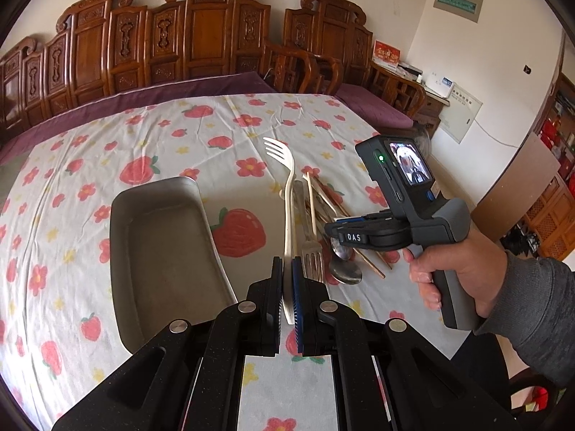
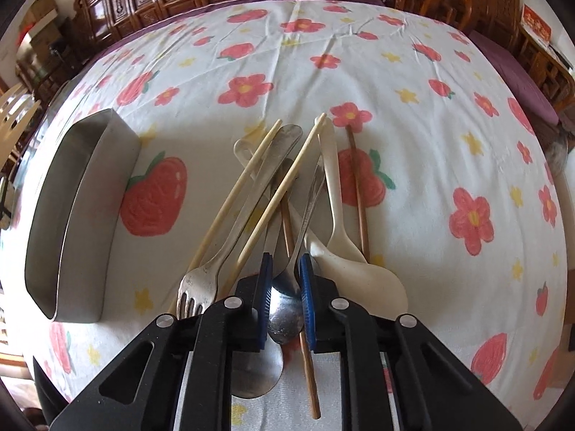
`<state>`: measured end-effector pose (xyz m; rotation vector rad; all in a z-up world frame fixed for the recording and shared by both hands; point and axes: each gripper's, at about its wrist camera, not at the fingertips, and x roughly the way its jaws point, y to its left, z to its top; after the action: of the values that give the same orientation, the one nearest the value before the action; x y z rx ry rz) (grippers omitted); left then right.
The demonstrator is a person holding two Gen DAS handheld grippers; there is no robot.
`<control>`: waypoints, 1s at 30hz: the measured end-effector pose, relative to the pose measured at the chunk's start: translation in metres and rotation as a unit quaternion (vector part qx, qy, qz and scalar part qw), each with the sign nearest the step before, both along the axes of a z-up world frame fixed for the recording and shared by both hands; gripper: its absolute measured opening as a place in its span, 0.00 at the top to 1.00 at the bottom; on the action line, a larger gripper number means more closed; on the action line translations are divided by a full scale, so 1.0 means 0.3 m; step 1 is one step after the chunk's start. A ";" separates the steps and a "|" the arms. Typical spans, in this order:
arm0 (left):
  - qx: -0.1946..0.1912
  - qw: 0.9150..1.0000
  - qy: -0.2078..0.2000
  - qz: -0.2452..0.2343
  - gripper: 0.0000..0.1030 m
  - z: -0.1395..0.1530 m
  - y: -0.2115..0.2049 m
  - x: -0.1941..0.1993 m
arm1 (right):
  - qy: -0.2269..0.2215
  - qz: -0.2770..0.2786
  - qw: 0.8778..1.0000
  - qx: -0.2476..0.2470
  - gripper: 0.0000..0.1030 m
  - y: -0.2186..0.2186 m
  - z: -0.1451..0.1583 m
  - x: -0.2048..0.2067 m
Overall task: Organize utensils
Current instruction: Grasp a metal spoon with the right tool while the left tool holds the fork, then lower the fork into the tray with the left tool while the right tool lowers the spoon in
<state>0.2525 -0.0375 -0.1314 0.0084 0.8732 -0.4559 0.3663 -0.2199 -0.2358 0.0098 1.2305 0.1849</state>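
The left gripper [image 1: 287, 287] is pinching a white plastic fork [image 1: 287, 194] by its handle, tines raised clear of the tabletop [image 1: 72, 165], probably to carry it to the empty metal tray [image 1: 161, 251] beside it. The right gripper [image 2: 285, 298] is spread around a metal spoon [image 2: 285, 305] in the utensil pile [image 2: 287, 197], seemingly lining up a grasp.

White letters "DAS" stand on the black front block of the right tool [image 1: 354, 237], at the right of the frame's middle. The red plaque [image 1: 386, 52] at upper right carries gold characters too small to read.
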 end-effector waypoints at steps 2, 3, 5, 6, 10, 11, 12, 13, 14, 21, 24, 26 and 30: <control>-0.001 1.000 0.001 0.000 0.96 0.000 0.005 -0.004 | 0.004 -0.012 1.000 -0.004 0.90 -0.006 -0.001 0.011; -0.002 1.000 0.001 0.000 0.96 -0.002 0.006 -0.007 | 0.007 -0.018 1.000 0.001 0.90 -0.011 -0.004 0.020; 0.000 1.000 0.002 0.001 0.96 -0.007 0.008 -0.015 | 0.009 -0.028 0.999 0.013 0.90 -0.019 -0.007 0.039; 0.000 1.000 0.003 0.001 0.96 -0.007 0.009 -0.015 | 0.009 -0.027 1.000 0.011 0.90 -0.016 -0.006 0.045; 0.001 1.000 0.001 0.004 0.96 -0.002 0.021 -0.029 | 0.007 -0.018 1.000 -0.002 0.92 0.001 -0.002 0.047; 0.001 1.000 0.000 0.005 0.96 0.001 0.022 -0.032 | 0.006 -0.017 1.000 -0.001 0.93 0.001 -0.001 0.046; 0.001 1.000 -0.001 0.006 0.96 0.001 0.024 -0.030 | 0.007 -0.015 1.000 0.002 0.94 0.001 0.001 0.043; 0.001 1.000 -0.002 0.006 0.96 0.003 0.027 -0.032 | 0.005 -0.013 1.000 0.002 0.95 0.003 0.006 0.037; 0.001 1.000 -0.003 0.008 0.96 0.004 0.030 -0.034 | 0.003 -0.009 1.000 0.004 0.97 0.005 0.012 0.031; 0.000 1.000 -0.001 0.014 0.96 -0.001 0.044 -0.040 | -0.010 0.010 1.000 0.010 0.98 0.011 0.049 -0.028; 0.000 1.000 -0.003 0.018 0.96 0.001 0.054 -0.038 | -0.022 0.015 0.999 0.021 0.98 0.018 0.088 -0.055; 0.004 1.000 -0.005 0.024 0.96 0.001 0.067 -0.032 | -0.030 0.020 0.999 0.031 0.98 0.029 0.121 -0.074; 0.009 0.999 -0.006 0.042 0.96 -0.004 0.116 -0.009 | -0.046 0.034 0.997 0.054 0.98 0.062 0.190 -0.111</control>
<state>0.2498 -0.0026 -0.1327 -0.0098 0.8617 -0.3685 0.3332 -0.2011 -0.1787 0.0535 1.1292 0.3072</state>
